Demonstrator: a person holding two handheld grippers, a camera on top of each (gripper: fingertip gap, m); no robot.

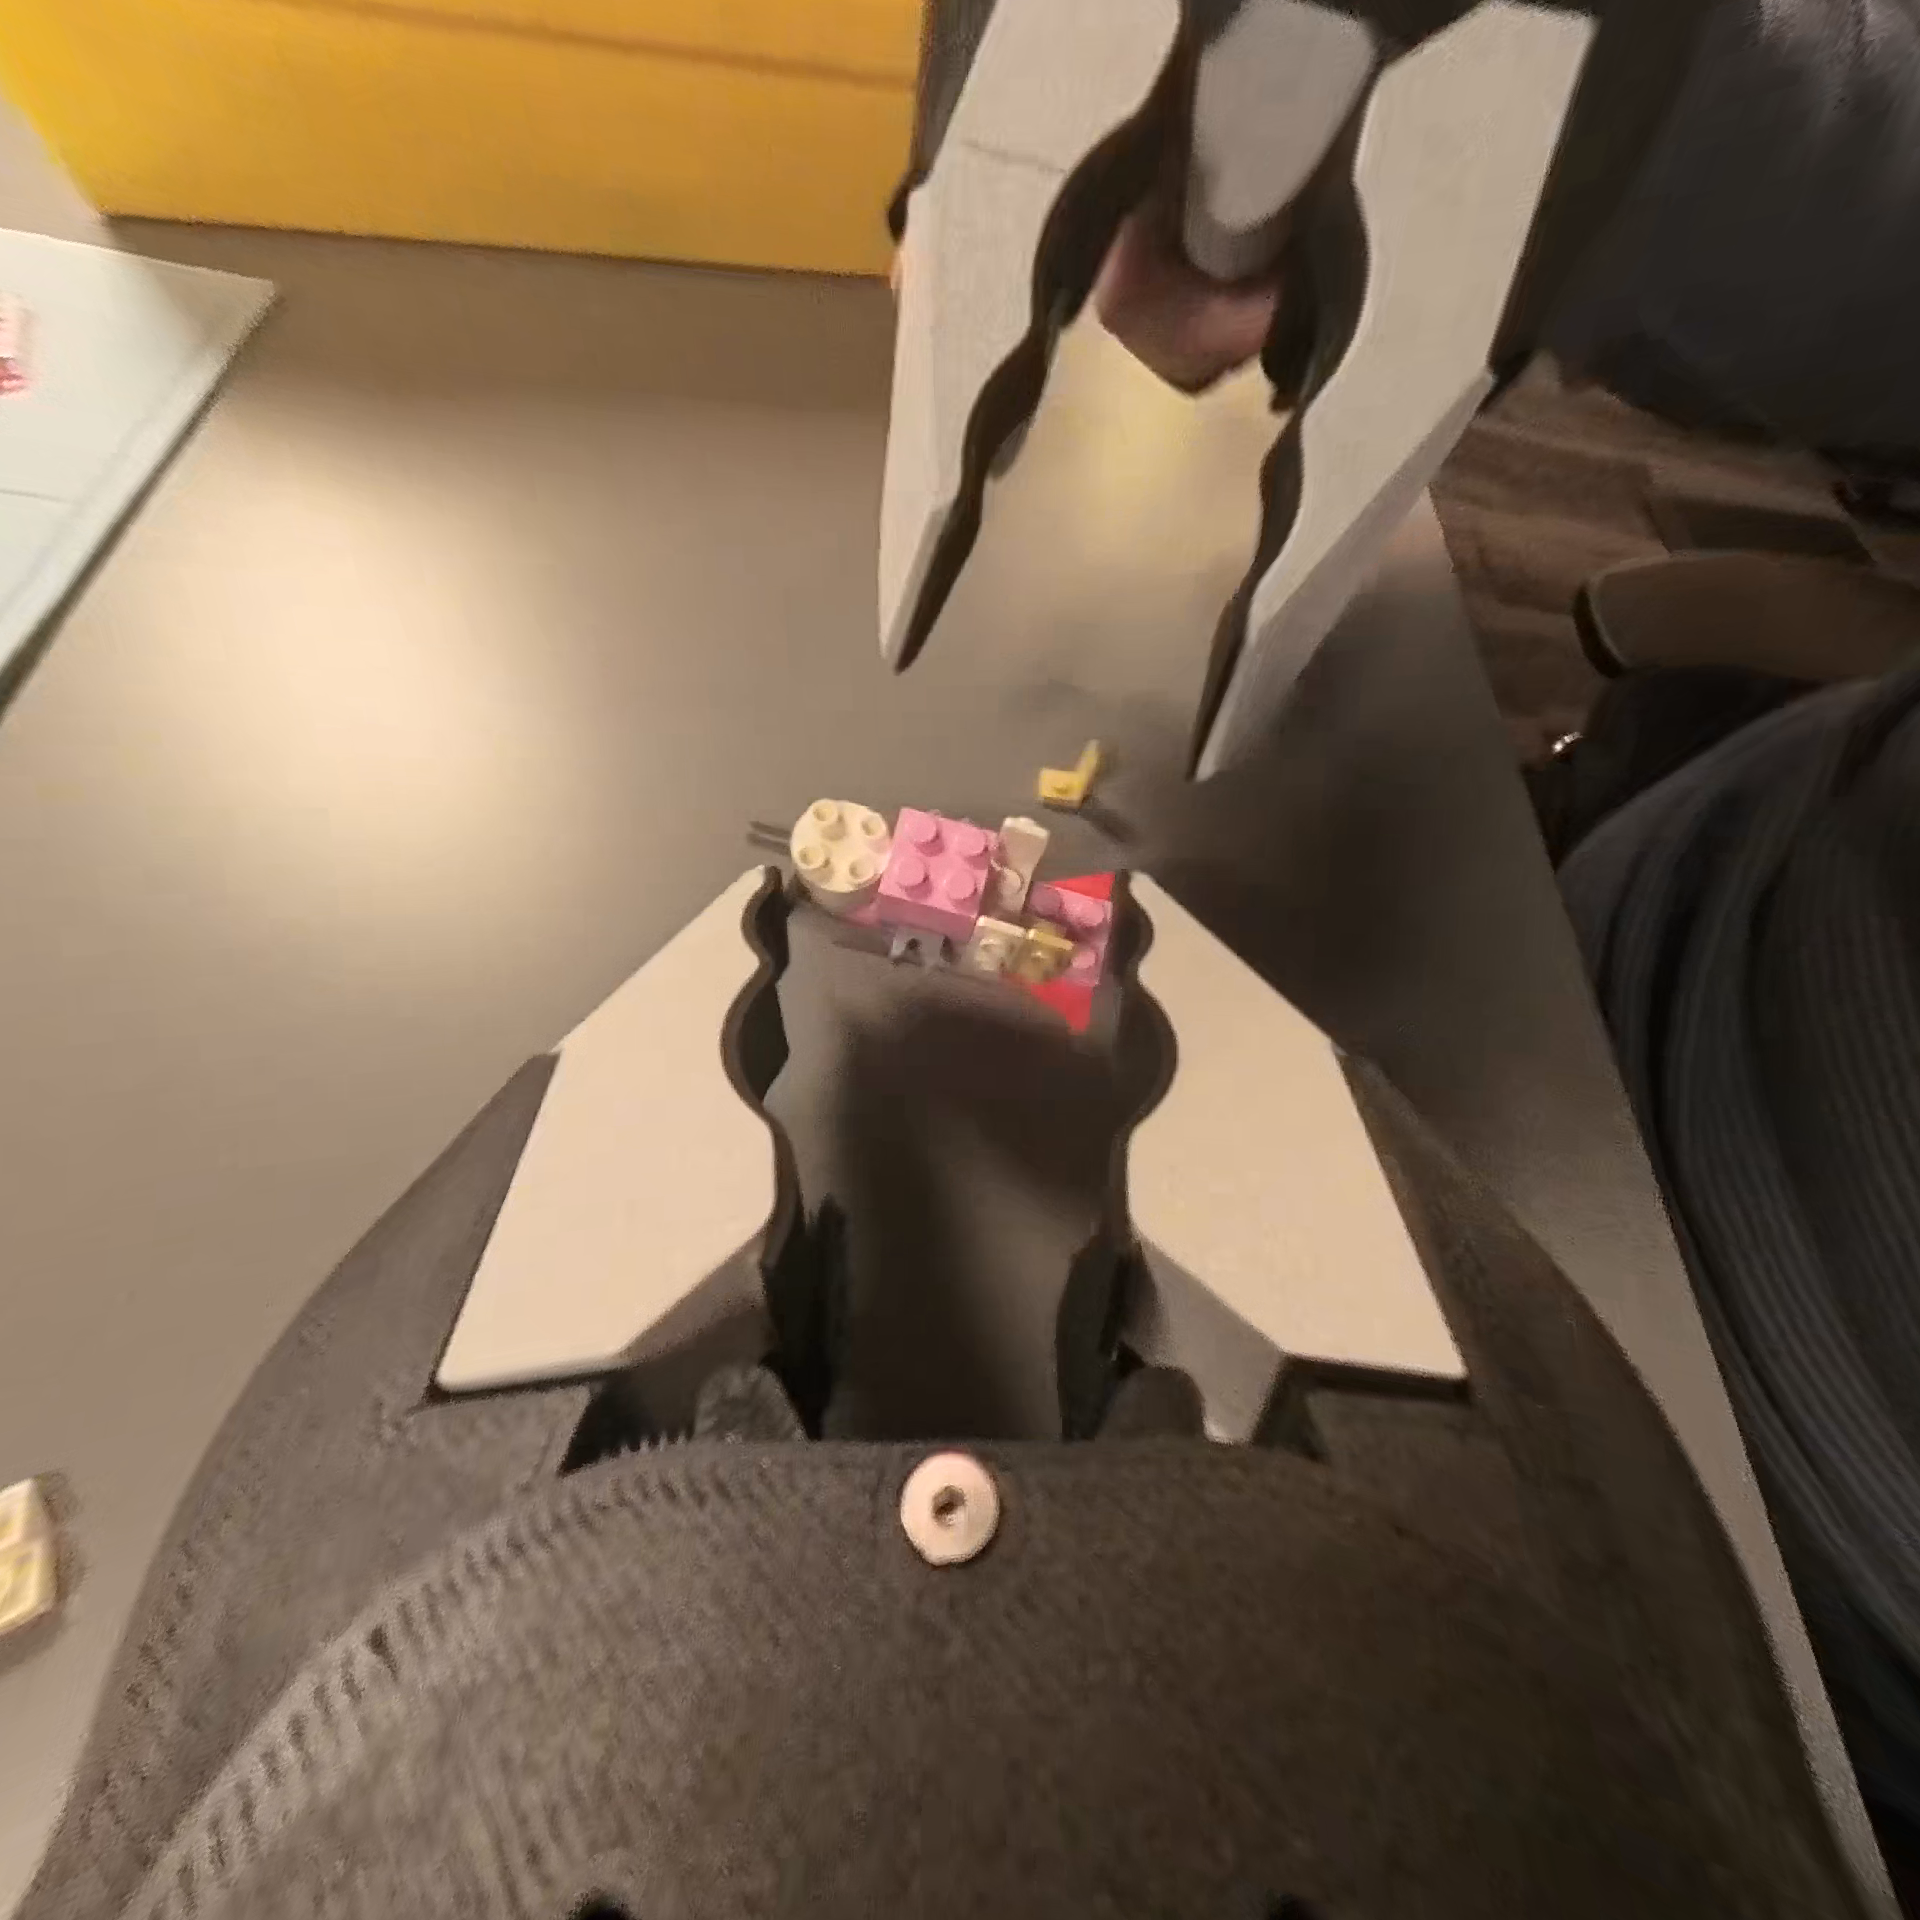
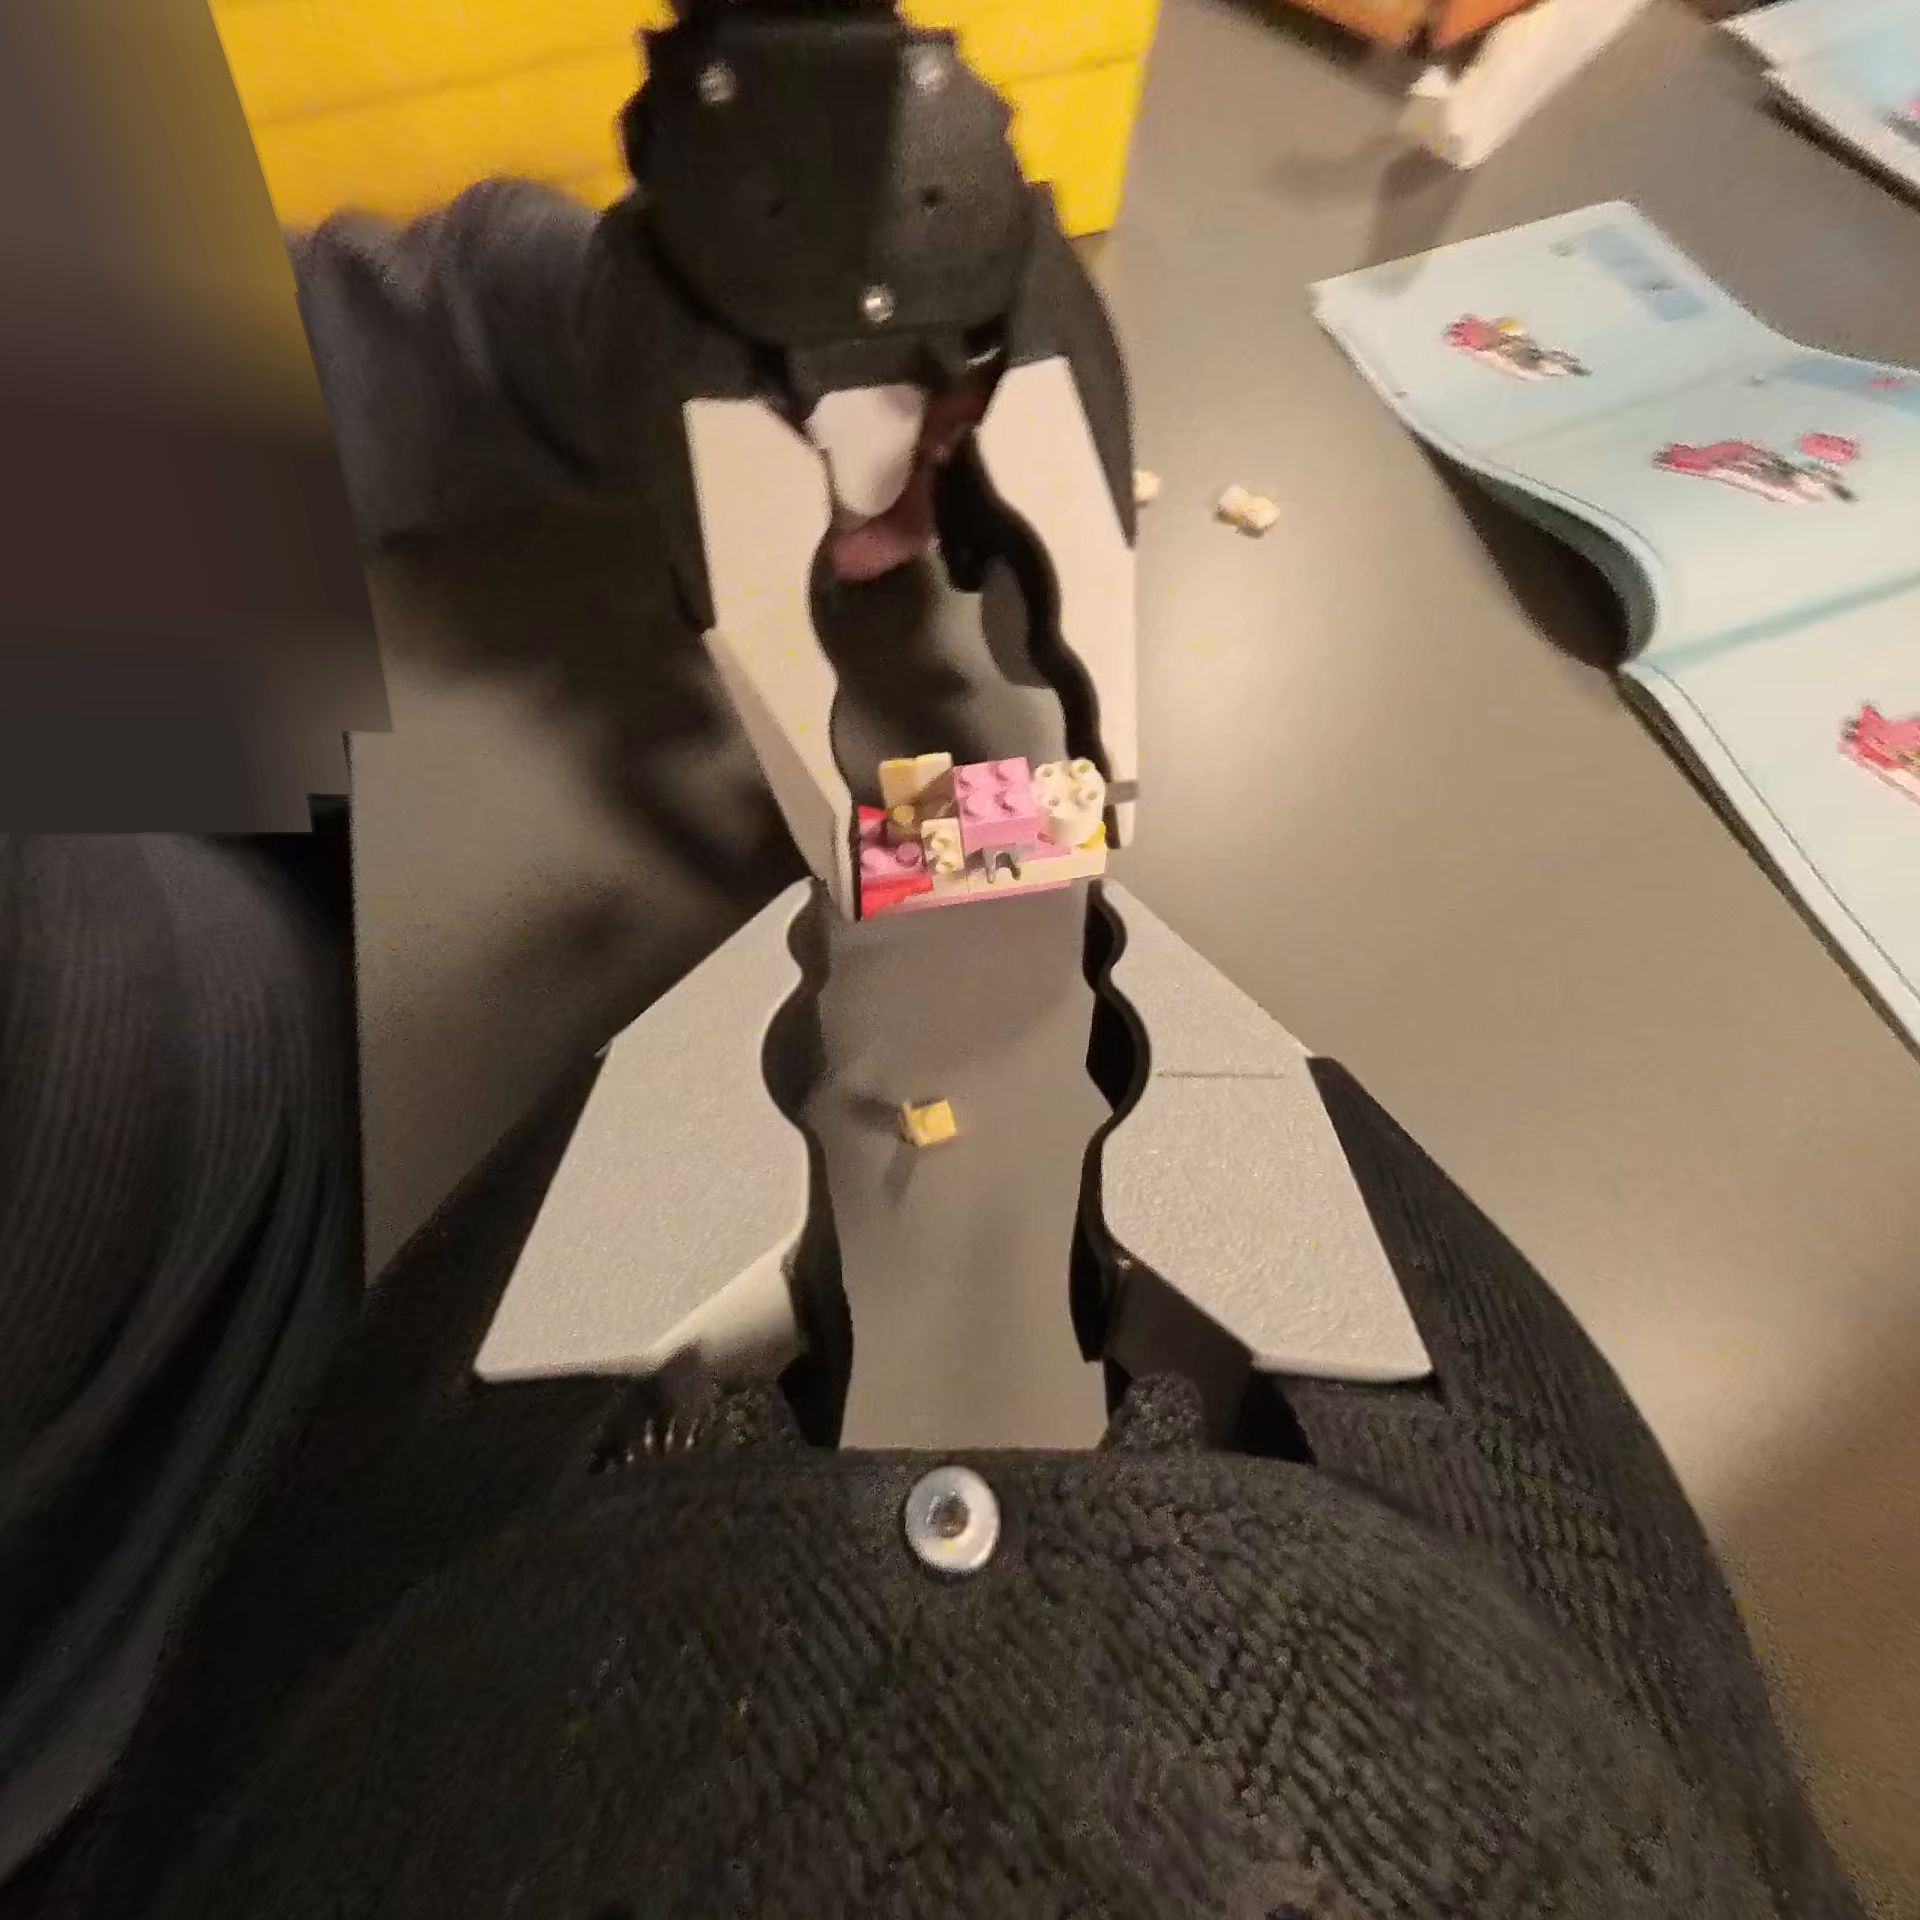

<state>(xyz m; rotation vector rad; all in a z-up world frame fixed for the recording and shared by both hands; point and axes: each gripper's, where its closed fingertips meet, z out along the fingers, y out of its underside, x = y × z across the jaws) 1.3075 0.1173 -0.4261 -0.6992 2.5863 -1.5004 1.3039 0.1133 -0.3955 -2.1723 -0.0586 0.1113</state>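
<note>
My left gripper (image 1: 948, 883) is shut on a small brick assembly (image 1: 930, 868) made of pink, white, red and yellow pieces, with a round white piece at one end. The right wrist view shows the assembly (image 2: 997, 805) spanning the left gripper's (image 2: 977, 857) fingers, held just above the grey table (image 2: 1351, 935). My right gripper (image 2: 951, 891) is open and empty, facing the assembly from close by. In the left wrist view the right gripper (image 1: 1049, 712) hangs open just beyond the assembly. A small yellow piece (image 2: 928, 1122) lies on the table under the right gripper, also visible in the left wrist view (image 1: 1070, 777).
A yellow box (image 1: 468, 104) stands at the back of the table. An open light blue instruction booklet (image 2: 1662, 416) lies on the right in the right wrist view. Small cream pieces (image 2: 1247, 509) lie near it. A person in dark striped clothing (image 1: 1766, 1039) sits at the table edge. My two grippers' fingertips are within a few centimetres of each other.
</note>
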